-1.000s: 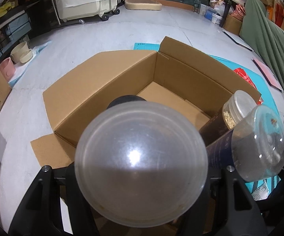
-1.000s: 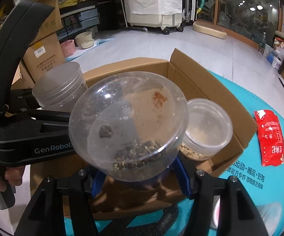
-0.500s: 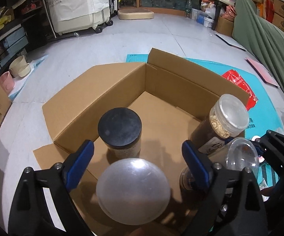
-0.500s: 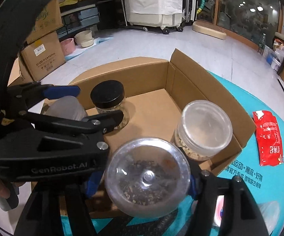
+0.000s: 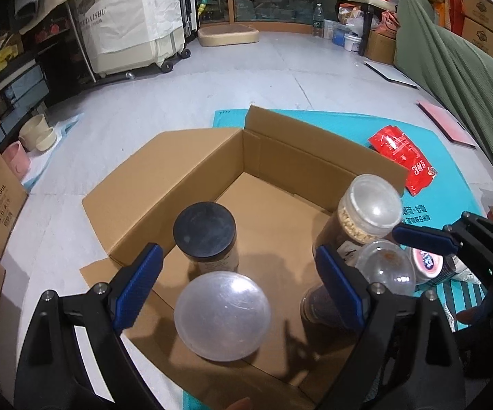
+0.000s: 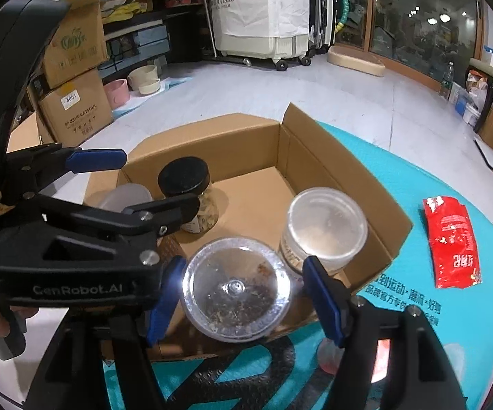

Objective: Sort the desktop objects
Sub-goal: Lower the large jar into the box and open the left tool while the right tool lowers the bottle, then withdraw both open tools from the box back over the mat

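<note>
An open cardboard box (image 5: pixel 164 177) (image 6: pixel 335 164) holds several jars. A frosted-lid jar (image 5: pixel 222 314) stands at the box's near side, between the spread jaws of my open left gripper (image 5: pixel 236 283). A black-lid jar (image 5: pixel 205 232) (image 6: pixel 184 177) stands behind it. A clear-lid jar of dark bits (image 6: pixel 236 287) (image 5: pixel 384 270) stands in the box's near right corner, between the jaws of my open right gripper (image 6: pixel 239 297), not clamped. A jar of pale pellets (image 5: pixel 369 205) (image 6: pixel 326 225) stands beside it.
The box sits on a teal mat (image 5: pixel 335 123) (image 6: pixel 400 300) on a grey floor. A red snack packet (image 5: pixel 402 157) (image 6: pixel 451 242) lies on the mat to the right. Cartons (image 6: pixel 75 112), bowls (image 5: pixel 38 133) and a white suitcase (image 5: pixel 137 34) stand further off.
Both grippers opened and let go of their jars, which now stand in the box. Both grippers have drawn back and up from the jars.
</note>
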### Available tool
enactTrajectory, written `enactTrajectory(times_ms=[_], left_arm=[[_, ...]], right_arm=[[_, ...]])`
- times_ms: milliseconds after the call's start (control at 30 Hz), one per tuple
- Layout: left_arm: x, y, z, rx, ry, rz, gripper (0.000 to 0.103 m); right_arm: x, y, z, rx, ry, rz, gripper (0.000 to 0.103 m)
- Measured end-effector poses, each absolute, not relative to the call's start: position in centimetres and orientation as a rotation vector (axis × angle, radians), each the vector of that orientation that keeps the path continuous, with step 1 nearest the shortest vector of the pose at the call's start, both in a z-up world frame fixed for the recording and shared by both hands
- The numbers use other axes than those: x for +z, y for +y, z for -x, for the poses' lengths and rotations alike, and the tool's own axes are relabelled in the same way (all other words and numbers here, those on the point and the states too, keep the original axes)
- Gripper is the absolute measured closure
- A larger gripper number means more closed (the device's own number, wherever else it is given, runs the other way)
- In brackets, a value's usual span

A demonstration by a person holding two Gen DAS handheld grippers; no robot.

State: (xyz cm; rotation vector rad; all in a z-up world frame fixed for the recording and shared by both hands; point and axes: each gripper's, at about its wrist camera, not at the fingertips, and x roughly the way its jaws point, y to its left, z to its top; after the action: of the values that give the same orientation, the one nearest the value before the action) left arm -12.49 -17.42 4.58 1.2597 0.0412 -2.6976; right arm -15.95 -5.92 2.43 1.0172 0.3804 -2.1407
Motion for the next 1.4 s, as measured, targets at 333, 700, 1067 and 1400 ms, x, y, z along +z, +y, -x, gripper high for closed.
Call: enactTrajectory(times_ms=[333,700,1067,1400], left_arm=[[6.7,-16.4,11.7,-2.724,0.021,-1.249,0.012],[8.9,-14.4,10.6,-2.752,-0.023,-1.227,0.012],[10.4,-10.9,10.4,-2.785,-0.033,-1.241,0.012],[11.7,-6.8,10.3,-2.822,-0.04,-1.27,0.012]], right_arm=[[4.0,-5.4,15.2,-2.167,0.375,-0.983,0.032],[6.0,-3.6,14.7,-2.217,0.314,-0.958,0.032],[7.5,0.7,14.5,-2.288,0.268,-0.955,0.032],[8.9,5.4,14.3,-2.359,0.246,-0.942,0.031]])
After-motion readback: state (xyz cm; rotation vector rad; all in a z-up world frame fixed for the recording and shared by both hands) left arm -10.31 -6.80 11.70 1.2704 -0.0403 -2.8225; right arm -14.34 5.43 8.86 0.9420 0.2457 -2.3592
